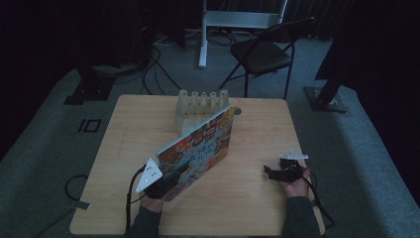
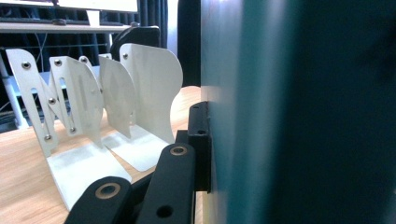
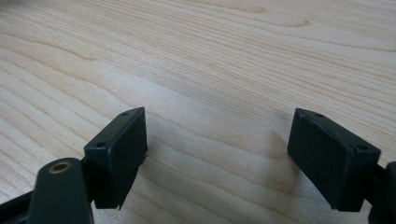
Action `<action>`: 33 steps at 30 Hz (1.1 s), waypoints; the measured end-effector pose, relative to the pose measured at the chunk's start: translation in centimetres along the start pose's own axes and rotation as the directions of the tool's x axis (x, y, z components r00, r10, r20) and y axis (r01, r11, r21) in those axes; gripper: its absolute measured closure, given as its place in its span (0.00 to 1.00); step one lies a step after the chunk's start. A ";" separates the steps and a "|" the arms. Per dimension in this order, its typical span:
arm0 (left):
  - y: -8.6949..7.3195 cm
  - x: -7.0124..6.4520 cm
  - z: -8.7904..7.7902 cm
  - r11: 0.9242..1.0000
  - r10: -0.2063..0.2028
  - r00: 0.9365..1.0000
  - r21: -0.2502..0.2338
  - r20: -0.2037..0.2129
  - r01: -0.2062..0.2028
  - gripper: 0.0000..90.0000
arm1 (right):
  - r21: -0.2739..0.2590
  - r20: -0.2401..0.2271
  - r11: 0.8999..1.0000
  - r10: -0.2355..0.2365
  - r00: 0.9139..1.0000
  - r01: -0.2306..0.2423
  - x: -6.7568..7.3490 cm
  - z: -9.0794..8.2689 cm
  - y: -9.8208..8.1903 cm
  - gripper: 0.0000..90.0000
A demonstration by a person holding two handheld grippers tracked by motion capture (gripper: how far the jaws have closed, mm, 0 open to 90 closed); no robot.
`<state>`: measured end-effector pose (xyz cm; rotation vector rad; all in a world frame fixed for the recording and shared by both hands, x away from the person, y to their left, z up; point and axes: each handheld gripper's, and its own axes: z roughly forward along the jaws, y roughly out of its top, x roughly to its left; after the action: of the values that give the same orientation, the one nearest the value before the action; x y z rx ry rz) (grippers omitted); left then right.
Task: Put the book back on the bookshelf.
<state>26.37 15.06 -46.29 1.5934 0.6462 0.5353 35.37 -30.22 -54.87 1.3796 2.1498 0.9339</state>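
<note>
Laptop (image 1: 198,146) stands tilted near the middle of the bench (image 1: 257,198), its sticker-covered side facing my edge. Its lower end points toward my left near corner, its upper end toward the far edge.

My left gripper (image 1: 166,184) is at the laptop's near, lower end. Fingers are closed hard on the laptop's edge. In the left gripper view one black finger (image 2: 201,140) lies flat against the dark teal face of the laptop (image 2: 299,112); the other finger is hidden behind it. Grey plate (image 1: 148,174) on top of this gripper faces up.

White rack (image 1: 200,106) with upright dividers sits by the far edge, just behind the laptop's upper end. In the left gripper view the rack (image 2: 93,98) stands on the wood a little apart from the laptop. I cannot tell whether the two touch.

My right gripper (image 1: 272,172) rests low over the bench near the right near corner, well apart from the laptop. Its fingers (image 3: 116,154) stand wide apart, nothing between them, only bare wood grain (image 3: 210,70) beneath.

A small round dark thing (image 1: 237,110) lies by the far edge, right of the rack.
</note>
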 end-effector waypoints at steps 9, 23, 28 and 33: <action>0.3 0.4 -0.4 1.000 0.001 1.000 -0.002 -0.019 -0.001 0.90 | -0.007 -0.004 1.000 -0.004 1.000 0.004 0.0 0.1 -0.1 0.19; 0.2 0.8 -0.6 1.000 0.001 0.999 0.008 -0.038 -0.001 0.90 | -0.007 -0.005 1.000 -0.004 1.000 0.004 0.0 0.1 -0.1 0.19; 0.3 0.9 -0.8 1.000 0.005 0.999 0.006 -0.046 -0.004 0.90 | -0.007 -0.006 1.000 -0.005 1.000 0.005 0.0 0.1 -0.1 0.19; 0.3 1.0 -0.9 1.000 0.001 0.998 0.001 -0.059 -0.001 0.90 | -0.007 -0.006 1.000 -0.006 1.000 0.006 0.0 0.1 -0.1 0.19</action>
<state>26.52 16.43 -45.91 1.5838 0.6904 0.5845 35.38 -30.25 -54.98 1.3683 2.1523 0.9438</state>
